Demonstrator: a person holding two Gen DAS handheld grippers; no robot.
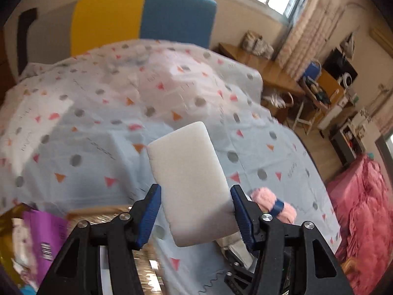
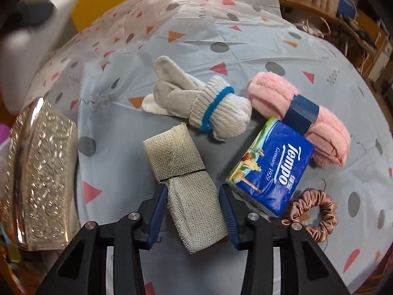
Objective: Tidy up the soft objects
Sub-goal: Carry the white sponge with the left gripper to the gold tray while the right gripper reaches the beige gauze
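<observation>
My left gripper (image 1: 195, 213) is shut on a white sponge block (image 1: 189, 182) and holds it in the air above the bed. The sponge also shows blurred at the upper left of the right wrist view (image 2: 36, 39). My right gripper (image 2: 194, 216) is closed around a beige gauze roll (image 2: 184, 184) that lies on the bedsheet. Beyond it lie rolled grey-white gloves (image 2: 196, 100), a pink fluffy yarn bundle (image 2: 302, 118) with a blue band, a blue Tempo tissue pack (image 2: 270, 167) and a brown satin scrunchie (image 2: 316, 216).
A shiny gold box (image 2: 39, 177) stands at the left edge of the bed. The patterned bedsheet (image 1: 147, 93) covers the bed. A purple packet (image 1: 44, 236) sits lower left. A pink blanket (image 1: 363, 216) and wooden furniture (image 1: 270, 68) stand to the right.
</observation>
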